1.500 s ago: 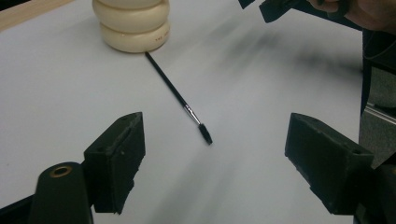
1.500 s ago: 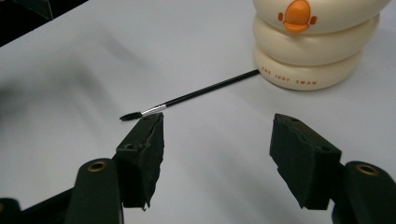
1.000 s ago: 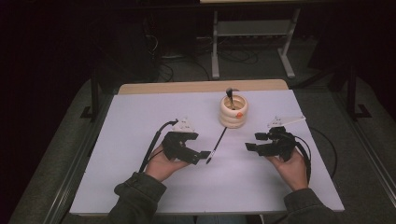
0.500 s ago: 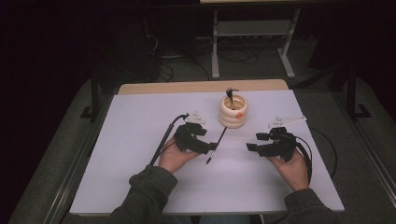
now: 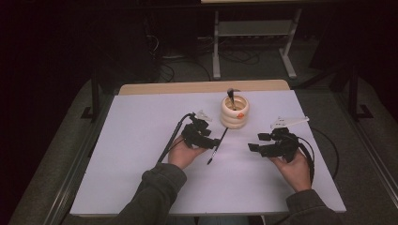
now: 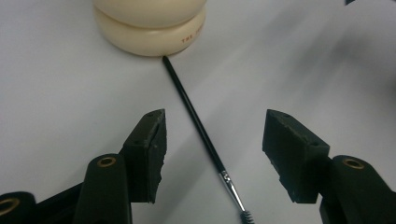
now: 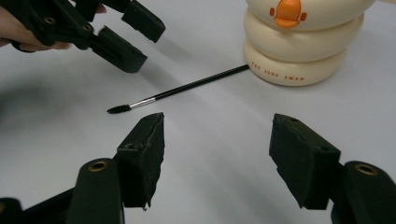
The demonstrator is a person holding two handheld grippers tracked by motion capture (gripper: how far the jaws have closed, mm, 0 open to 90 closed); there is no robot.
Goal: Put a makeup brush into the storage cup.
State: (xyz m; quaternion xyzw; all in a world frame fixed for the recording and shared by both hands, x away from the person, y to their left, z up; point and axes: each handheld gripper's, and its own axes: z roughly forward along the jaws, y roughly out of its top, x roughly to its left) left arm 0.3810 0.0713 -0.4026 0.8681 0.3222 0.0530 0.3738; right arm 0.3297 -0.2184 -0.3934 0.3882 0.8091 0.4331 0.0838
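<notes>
1. White table (image 5: 141, 154) in a dark room, metal stand legs behind it.
2. Cream ringed holder (image 5: 234, 112) stands mid-table; a dark-tipped tool pokes from its mouth, details unclear.
3. Thin black brush (image 6: 196, 119) lies flat, its handle end touching the holder's base.
4. Left gripper (image 5: 212, 142) has just been closing, jaws astride the brush, pads clear.
5. Right gripper (image 5: 256, 143) gapes over bare table, nothing held.
</notes>
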